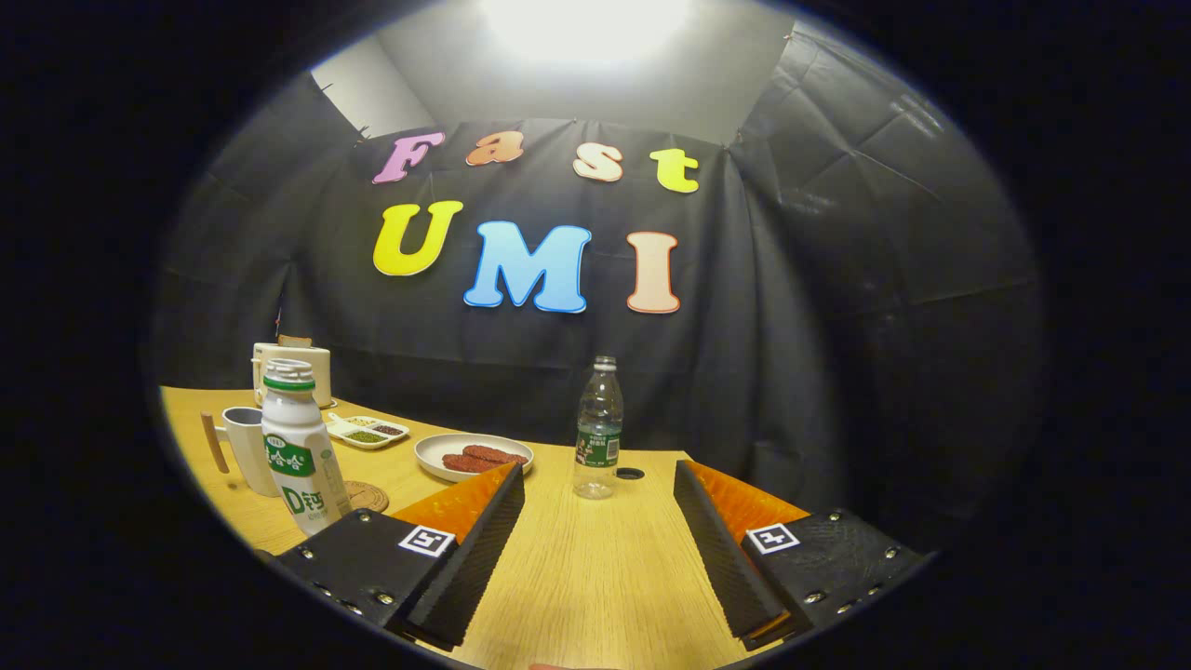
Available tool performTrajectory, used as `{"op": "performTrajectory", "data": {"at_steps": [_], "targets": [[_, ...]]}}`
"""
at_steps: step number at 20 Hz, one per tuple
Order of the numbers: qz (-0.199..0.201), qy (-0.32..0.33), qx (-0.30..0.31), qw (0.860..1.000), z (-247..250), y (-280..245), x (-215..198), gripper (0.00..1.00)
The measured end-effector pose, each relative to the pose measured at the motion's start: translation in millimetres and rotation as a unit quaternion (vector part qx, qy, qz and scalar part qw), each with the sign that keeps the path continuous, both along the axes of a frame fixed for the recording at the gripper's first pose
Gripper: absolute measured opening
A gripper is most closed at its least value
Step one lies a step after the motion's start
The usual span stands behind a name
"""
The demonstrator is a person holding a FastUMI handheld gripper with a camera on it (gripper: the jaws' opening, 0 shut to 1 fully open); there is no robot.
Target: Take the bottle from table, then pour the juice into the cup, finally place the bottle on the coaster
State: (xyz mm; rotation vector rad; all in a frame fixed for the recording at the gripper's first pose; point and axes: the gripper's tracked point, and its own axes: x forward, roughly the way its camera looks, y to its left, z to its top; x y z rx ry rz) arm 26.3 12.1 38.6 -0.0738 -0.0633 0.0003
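Gripper view: gripper (595,526) wide apart, empty, clear bottle (598,428) ahead.

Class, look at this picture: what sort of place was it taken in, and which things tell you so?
Probably a staged recording booth set up as a dining table: black cloth wall, wooden table, and a plate, cup and bottles. The gripper is open.
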Motion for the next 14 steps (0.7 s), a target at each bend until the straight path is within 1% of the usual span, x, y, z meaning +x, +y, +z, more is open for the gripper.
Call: {"op": "performTrajectory", "data": {"at_steps": [6, 10, 14], "targets": [[0.039, -0.018, -0.003, 0.999, 41, 46, -2, 0.98], [0.058, -0.006, 0.017, 0.998, 46, 69, -7, 0.98], [0.066, 0.01, 0.04, 0.997, 49, 82, -15, 0.98]]}}
